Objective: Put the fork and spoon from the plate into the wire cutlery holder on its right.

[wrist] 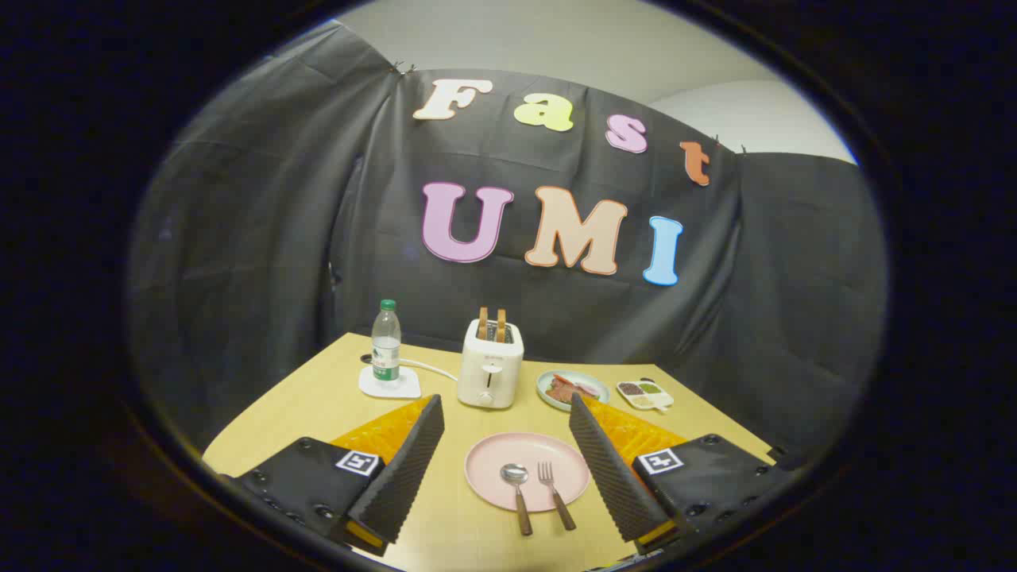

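1. A bottle (386,340) stands on a white coaster (389,384) near the desk's (318,397) far left edge.
2. A white toaster (490,362) sits mid-desk (two slices poke up).
3. The gripper (506,425) hovers with fingers spread wide, holding nothing; between them lies the pink plate (527,470), spoon (516,491) left of fork (554,492).
4. A food dish (572,389) and divided tray (644,394) sit toward the far right edge.

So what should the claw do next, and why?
Probably ease down toward the spoon or the fork. The claw is open and holds nothing, and both utensils lie side by side on the pink plate, between its fingers.
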Available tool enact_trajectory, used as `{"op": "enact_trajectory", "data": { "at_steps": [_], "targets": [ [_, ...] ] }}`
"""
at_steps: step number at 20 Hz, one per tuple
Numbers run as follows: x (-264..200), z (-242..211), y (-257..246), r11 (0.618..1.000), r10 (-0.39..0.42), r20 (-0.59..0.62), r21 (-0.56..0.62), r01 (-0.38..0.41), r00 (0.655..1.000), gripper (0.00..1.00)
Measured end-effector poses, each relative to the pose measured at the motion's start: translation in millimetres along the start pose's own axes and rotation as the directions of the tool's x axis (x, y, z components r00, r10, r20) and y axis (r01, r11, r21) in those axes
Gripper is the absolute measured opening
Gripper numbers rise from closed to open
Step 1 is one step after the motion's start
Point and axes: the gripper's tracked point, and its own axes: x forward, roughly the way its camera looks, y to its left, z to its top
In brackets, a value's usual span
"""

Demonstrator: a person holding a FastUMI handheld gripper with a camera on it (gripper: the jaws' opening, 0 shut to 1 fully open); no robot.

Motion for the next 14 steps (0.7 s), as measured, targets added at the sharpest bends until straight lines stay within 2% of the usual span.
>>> {"op": "enact_trajectory", "data": {
  "at_steps": [6, 14],
  "targets": [
    [-12.1, -11.8, -4.0, 0.996, 0.078, 0.000, -0.041, -0.078, 0.997, 1.00],
    [-9.6, -40.4, -37.0, 0.995, 0.084, -0.073, -0.038, -0.087, 0.994, 0.99]
  ]
}}
